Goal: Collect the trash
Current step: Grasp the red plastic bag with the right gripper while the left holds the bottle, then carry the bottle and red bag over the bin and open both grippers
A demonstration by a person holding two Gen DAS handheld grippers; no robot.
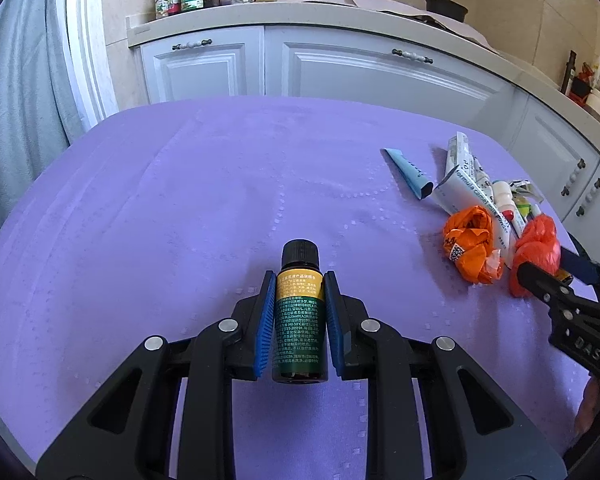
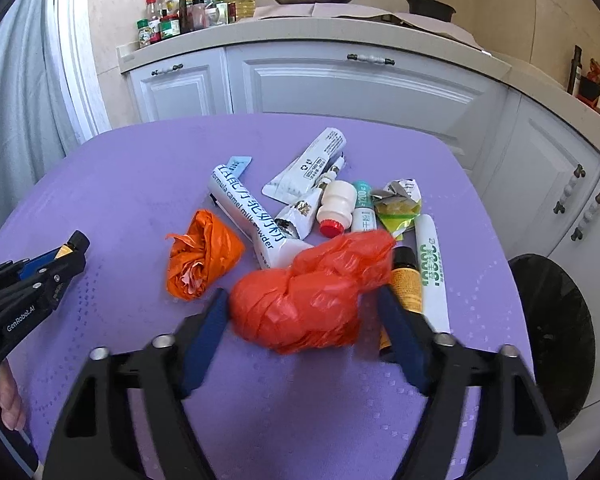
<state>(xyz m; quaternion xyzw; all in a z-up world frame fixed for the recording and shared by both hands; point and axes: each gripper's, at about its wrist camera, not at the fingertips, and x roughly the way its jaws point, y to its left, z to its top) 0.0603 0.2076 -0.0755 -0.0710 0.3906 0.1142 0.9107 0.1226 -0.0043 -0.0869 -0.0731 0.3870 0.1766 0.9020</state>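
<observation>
a: bottle [image 1: 299, 312] first — small, dark glass, black cap, printed label. the left gripper [image 1: 296, 312] has closed narrow on its body, a blue pad flat against each side, cap pointing to the far side, above the purple-covered counter [image 1: 180, 184].

b: likely rigid, so it will not give under the pads. glass with a glossy label may slip, and it would probably break if dropped. a hold on the labelled middle, as now, seems the safest place.

a: and the red plastic bag [image 2: 308, 304]?

b: it lies crumpled on the counter at the near edge of the trash pile, between the pads of the right gripper [image 2: 304, 320]. the jaws stand about half open; the left pad looks to be at the bag's edge, the right pad has a gap, so nothing is pinched yet.

a: how would it handle?

b: very light and soft, by the look of it. it should crush flat, so the jaws need to close far. the knotted bulk in the middle offers more to hold than a loose flap.

a: anything close by?

b: an orange bag [image 2: 200, 256] to the left, a white sachet [image 2: 248, 216] behind, and a second small bottle [image 2: 406, 280] just right of the red one.
</observation>
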